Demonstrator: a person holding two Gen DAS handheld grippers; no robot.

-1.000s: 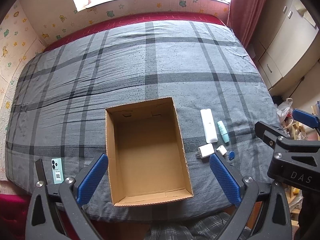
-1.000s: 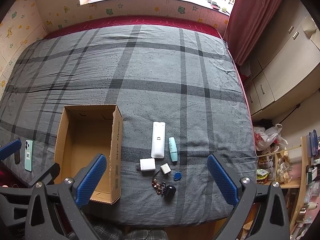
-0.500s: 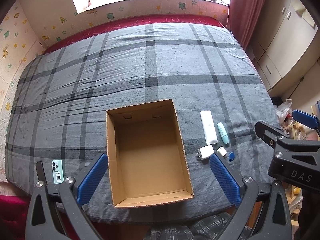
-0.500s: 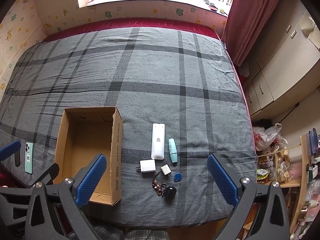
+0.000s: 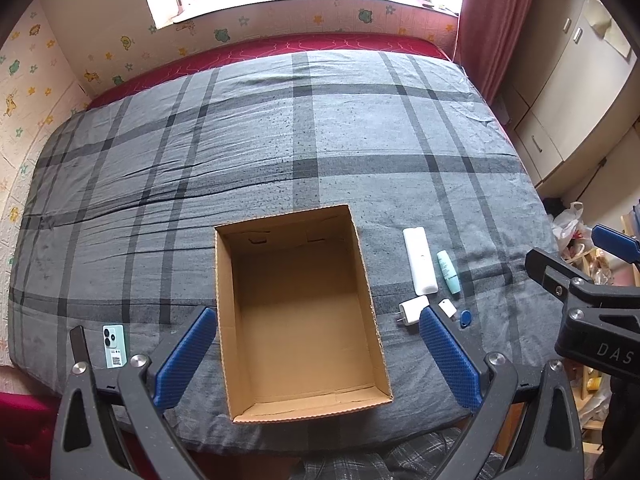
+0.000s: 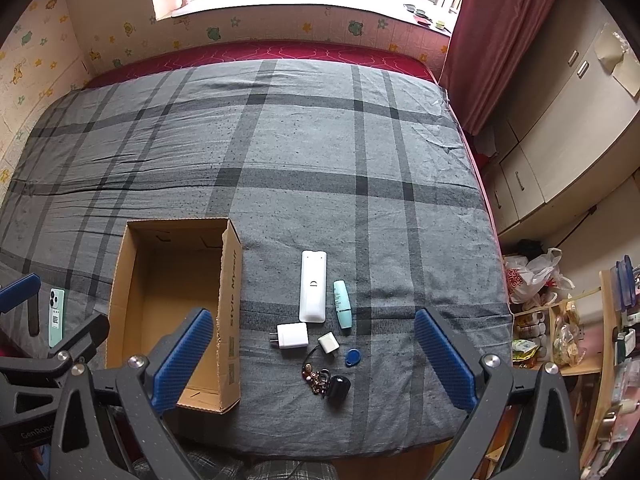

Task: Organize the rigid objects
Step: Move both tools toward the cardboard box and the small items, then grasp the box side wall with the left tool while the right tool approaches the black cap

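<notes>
An empty open cardboard box (image 5: 300, 396) (image 6: 230, 312) sits near the bed's front edge. To its right lie a white remote (image 6: 313, 286) (image 5: 419, 266), a teal tube (image 6: 343, 304) (image 5: 448, 271), a white charger (image 6: 293, 335) (image 5: 412, 309), a small white cube (image 6: 328, 343), a blue key fob (image 6: 352, 357) and a key bunch with a black fob (image 6: 328, 382). A teal phone (image 5: 114, 346) (image 6: 56, 316) and a dark slim object (image 5: 79, 346) lie left of the box. My left gripper (image 5: 316, 356) is open above the box. My right gripper (image 6: 314, 356) is open above the small items.
The grey plaid bedspread (image 6: 320, 160) covers the whole bed. Walls with stickers stand at the left and back. A red curtain (image 6: 492, 40) and cabinets (image 6: 560, 128) are at the right. Bags and a cluttered shelf (image 6: 560, 320) stand by the bed's right side.
Both views have shifted slightly, with the bed and its objects sliding a little downward in frame. Nothing on the bed has moved. Both grippers stay open.
</notes>
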